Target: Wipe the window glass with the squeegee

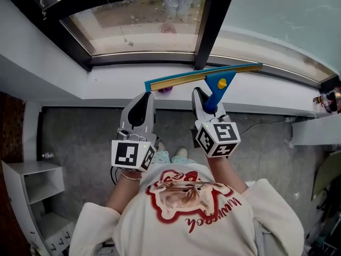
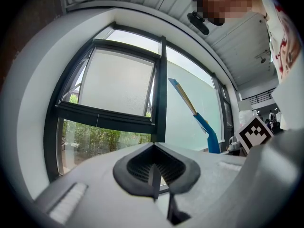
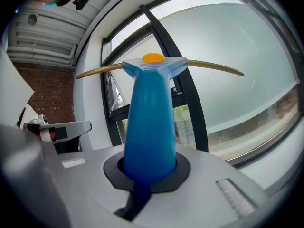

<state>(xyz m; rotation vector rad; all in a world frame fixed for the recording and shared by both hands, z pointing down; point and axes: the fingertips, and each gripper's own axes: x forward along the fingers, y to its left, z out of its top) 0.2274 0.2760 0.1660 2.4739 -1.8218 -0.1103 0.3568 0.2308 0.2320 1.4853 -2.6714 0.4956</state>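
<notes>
The squeegee (image 1: 213, 79) has a blue handle, a yellow knob and a long brass-coloured blade that runs across just in front of the window glass (image 1: 277, 20). My right gripper (image 1: 205, 103) is shut on the handle, which stands straight up out of the jaws in the right gripper view, squeegee (image 3: 151, 113) before the frosted pane (image 3: 237, 46). My left gripper (image 1: 143, 104) hangs beside it, level with it, shut and empty. In the left gripper view the squeegee (image 2: 202, 120) shows to the right, held off the glass (image 2: 187, 99).
A black mullion (image 1: 213, 25) divides the frosted right pane from an opened left sash (image 1: 141, 23). A white sill (image 1: 106, 87) runs below. A white shelf unit (image 1: 32, 180) stands at lower left, small objects (image 1: 327, 97) at the sill's right end, a cable (image 1: 266, 124) on the floor.
</notes>
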